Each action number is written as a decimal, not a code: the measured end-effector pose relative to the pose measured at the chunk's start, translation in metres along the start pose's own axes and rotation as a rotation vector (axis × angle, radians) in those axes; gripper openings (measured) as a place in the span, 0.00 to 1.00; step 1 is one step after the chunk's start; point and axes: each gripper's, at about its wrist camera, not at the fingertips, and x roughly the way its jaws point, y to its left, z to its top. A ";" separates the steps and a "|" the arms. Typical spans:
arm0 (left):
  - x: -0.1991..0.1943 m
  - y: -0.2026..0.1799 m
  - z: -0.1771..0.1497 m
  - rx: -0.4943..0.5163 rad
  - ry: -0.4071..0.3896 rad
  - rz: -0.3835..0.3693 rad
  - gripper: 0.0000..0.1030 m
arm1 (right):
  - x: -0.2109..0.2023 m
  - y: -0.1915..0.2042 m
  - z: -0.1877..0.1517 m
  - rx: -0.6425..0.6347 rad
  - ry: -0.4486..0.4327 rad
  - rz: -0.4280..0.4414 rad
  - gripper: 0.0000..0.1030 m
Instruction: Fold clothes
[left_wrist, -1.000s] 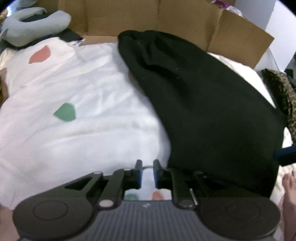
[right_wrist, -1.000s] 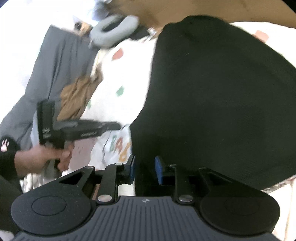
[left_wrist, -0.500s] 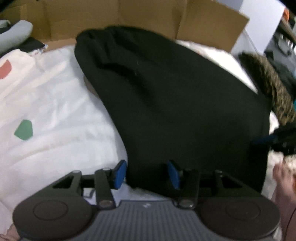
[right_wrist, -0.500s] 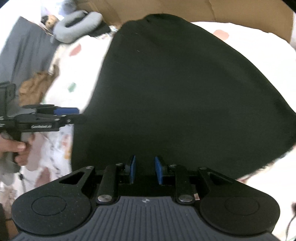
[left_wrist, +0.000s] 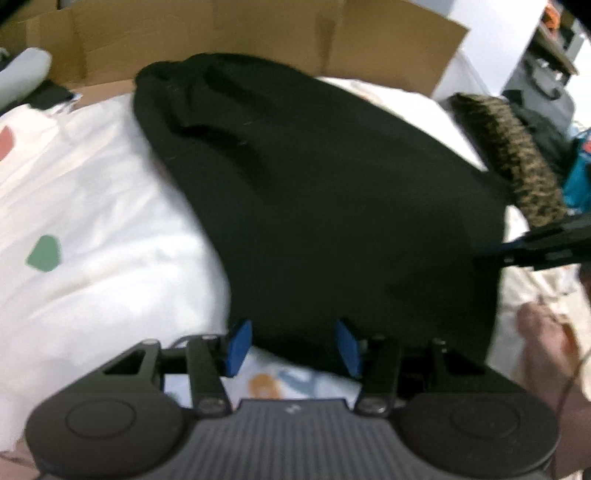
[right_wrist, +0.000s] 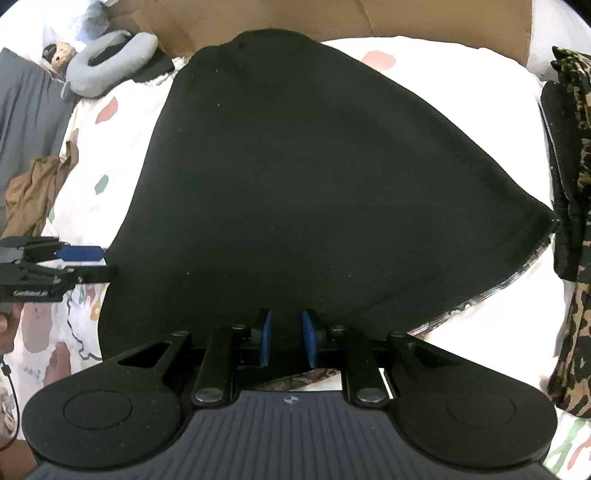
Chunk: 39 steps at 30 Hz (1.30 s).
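- Black knit garment (right_wrist: 314, 184): spread ahead of both grippers over a white bedsheet with coloured patches (left_wrist: 92, 206); folded over at least once by the look of its doubled near edge, outline tapering to the far end, right corner drawn to a point.
- Right gripper (right_wrist: 287, 338): blue pads set narrowly apart, near hem of garment lying between them; appears pinched on that hem, though actual pad contact not clear.
- Left gripper (left_wrist: 293, 345): jaws spread, having just been opening; near-left edge of garment lies between the pads, not pressed by either; patterned sheet visible beneath.
- Same left gripper seen from right wrist view, off to the left of the garment's edge, apart from it.
- Done, judged: garment laid out flat, one fold likely made, left corner let go.
- Left, judged: at least one more fold to reduce the wide shape to a compact stack; right side still in hold; smoothing of ridge near far-left end.
- Brown garment (right_wrist: 33, 192): crumpled far left of right gripper, apparently unfolded.
- Leopard-print item (right_wrist: 576, 221): far right, state of folding not clear.
- Cardboard box (left_wrist: 240, 33): beyond the garment's far end.
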 end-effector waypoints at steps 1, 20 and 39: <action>0.000 -0.004 0.000 -0.001 0.000 -0.024 0.53 | -0.001 -0.002 -0.001 0.004 -0.002 -0.003 0.23; 0.016 -0.040 -0.024 0.082 0.131 -0.230 0.48 | -0.007 -0.014 -0.006 0.066 -0.054 -0.092 0.23; 0.026 0.023 -0.035 -0.479 0.191 -0.431 0.61 | -0.009 -0.025 -0.012 0.073 -0.079 -0.145 0.23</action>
